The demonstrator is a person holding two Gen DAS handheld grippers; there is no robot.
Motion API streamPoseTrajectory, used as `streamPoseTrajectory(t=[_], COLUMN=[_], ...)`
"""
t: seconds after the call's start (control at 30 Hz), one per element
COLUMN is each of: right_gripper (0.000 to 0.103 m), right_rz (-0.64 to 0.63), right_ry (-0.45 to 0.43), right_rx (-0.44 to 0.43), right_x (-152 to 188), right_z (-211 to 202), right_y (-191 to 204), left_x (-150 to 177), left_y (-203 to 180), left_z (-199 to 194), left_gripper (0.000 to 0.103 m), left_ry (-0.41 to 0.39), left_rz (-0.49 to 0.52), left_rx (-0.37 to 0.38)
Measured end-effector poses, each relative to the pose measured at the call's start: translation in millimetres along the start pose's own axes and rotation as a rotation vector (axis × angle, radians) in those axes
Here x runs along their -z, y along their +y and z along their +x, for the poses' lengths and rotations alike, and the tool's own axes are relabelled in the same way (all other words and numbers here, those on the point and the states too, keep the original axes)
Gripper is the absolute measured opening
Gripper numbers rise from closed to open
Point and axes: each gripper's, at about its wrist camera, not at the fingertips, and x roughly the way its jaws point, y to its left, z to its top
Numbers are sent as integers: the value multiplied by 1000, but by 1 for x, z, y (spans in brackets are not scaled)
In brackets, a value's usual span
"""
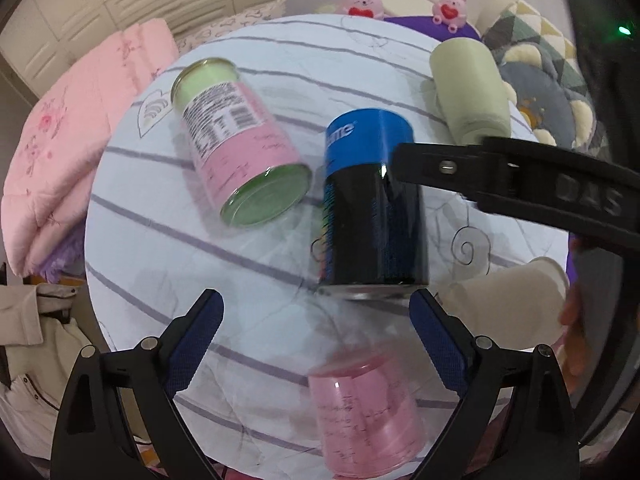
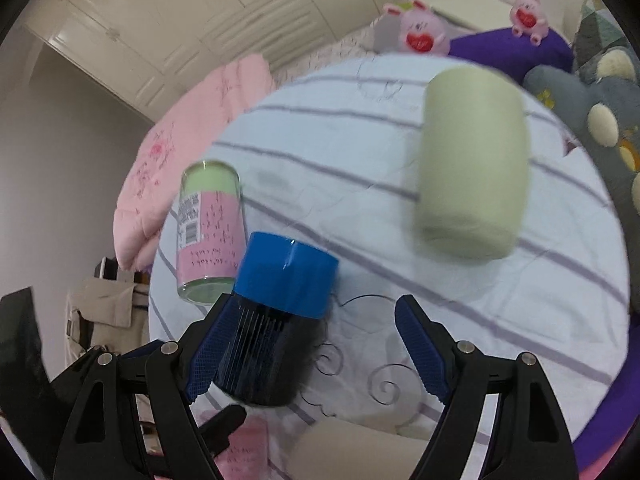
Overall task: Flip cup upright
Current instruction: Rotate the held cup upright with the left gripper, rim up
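A pale green cup (image 1: 470, 88) lies on its side on the striped bedsheet at the far right; it shows blurred in the right wrist view (image 2: 472, 164). A cream cup (image 1: 508, 300) lies on its side near the right edge. A blue-and-black can (image 1: 372, 204) lies in the middle. My left gripper (image 1: 316, 328) is open above a pink can (image 1: 364, 416). My right gripper (image 2: 316, 332) is open, its left finger (image 2: 212, 344) against the blue-and-black can (image 2: 280, 312). Its finger (image 1: 480, 172) crosses the left wrist view.
A pink-labelled can (image 1: 240, 144) lies on its side left of the blue can. A folded pink blanket (image 1: 76, 128) is at the left, plush rabbits (image 1: 364, 0) and cushions (image 1: 544, 76) at the back and right. Beige clothing (image 1: 24, 344) hangs left.
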Motion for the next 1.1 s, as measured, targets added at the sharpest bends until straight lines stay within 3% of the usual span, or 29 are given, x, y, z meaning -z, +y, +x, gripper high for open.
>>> streamPoseTrajectory(t=[0.43, 0.53, 0.6, 0.87, 0.97, 1.1], right_gripper=[82, 81, 75, 74, 74, 73], right_rz=[76, 66, 58, -6, -71, -183], right_ry=[123, 88, 71, -5, -91, -210], right_rx=[-183, -180, -192, -171, -138, -32], right_x=[-11, -12, -12, -11, -10, -6], right_z=[51, 51, 49, 30, 8, -19], right_y=[-4, -5, -5, -3, 5, 14], left_x=[-7, -10, -11, -13, -13, -14], left_y=[1, 4, 6, 2, 1, 4], left_z=[24, 25, 25, 21, 16, 13], left_gripper=[95, 95, 96, 96, 96, 96], left_ry=[28, 26, 23, -11, -35, -52], left_rz=[-1, 3, 4, 13, -2, -21], left_rx=[35, 48, 45, 47, 49, 40])
